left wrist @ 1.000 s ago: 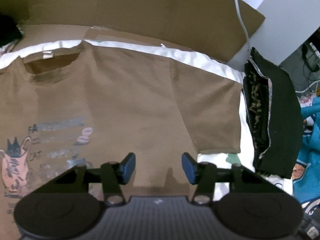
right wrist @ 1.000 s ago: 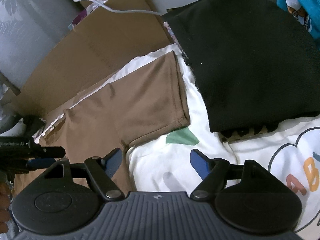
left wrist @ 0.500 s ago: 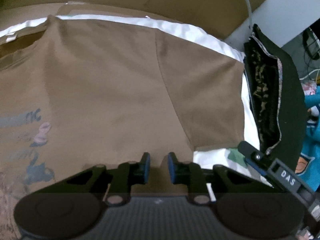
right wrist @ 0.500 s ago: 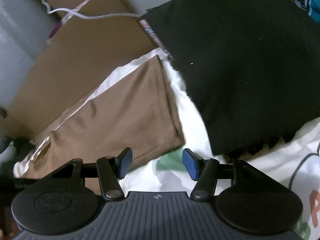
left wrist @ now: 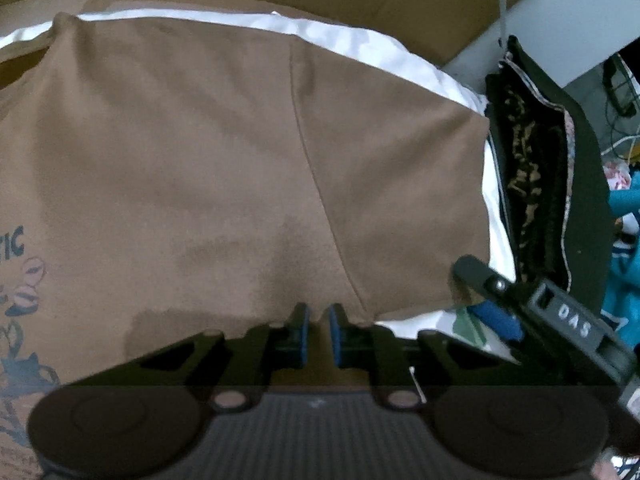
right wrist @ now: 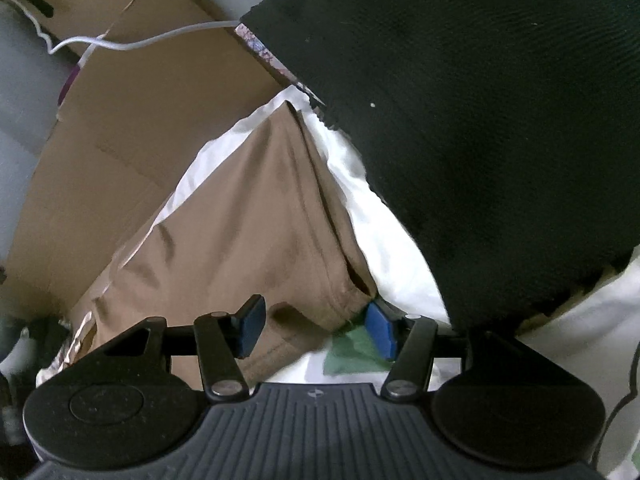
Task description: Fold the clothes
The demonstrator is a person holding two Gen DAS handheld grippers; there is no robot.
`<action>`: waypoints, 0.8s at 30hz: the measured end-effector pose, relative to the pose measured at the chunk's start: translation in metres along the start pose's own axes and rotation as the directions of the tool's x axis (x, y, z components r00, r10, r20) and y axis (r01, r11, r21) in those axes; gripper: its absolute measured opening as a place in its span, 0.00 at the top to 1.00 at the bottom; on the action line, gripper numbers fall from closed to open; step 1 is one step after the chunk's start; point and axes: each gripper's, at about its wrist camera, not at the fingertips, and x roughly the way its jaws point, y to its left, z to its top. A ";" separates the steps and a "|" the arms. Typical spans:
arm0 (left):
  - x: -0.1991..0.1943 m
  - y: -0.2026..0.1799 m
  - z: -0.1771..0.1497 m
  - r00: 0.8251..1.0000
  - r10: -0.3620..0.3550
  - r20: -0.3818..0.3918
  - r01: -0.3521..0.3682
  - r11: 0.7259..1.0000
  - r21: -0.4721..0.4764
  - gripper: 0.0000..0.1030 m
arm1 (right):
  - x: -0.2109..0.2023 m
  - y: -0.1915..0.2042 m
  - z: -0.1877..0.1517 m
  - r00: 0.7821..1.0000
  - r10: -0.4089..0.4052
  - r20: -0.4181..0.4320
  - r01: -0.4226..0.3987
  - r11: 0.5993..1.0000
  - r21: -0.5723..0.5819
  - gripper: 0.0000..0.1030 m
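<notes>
Brown T-shirt (left wrist: 192, 152): left gripper (left wrist: 318, 332) closing, pinching it; "DAS"-marked right gripper (right wrist: 316, 332) closing around sleeve.

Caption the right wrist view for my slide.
Right gripper closing around the brown cotton T-shirt's sleeve hem, beside folded black fabric.

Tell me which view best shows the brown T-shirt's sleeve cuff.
The right wrist view: the brown T-shirt's sleeve cuff runs down the middle, its hem and opening clear, its corner between the closing right gripper jaws. The left wrist view shows the whole sleeve flat, but the cuff only as a far edge.
</notes>
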 end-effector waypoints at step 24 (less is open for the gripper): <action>0.001 -0.002 -0.001 0.999 -0.025 -0.020 0.025 1.000 -0.007 0.89 | -0.025 -0.017 -0.005 0.999 0.010 -0.032 -0.008 0.999 0.041 0.64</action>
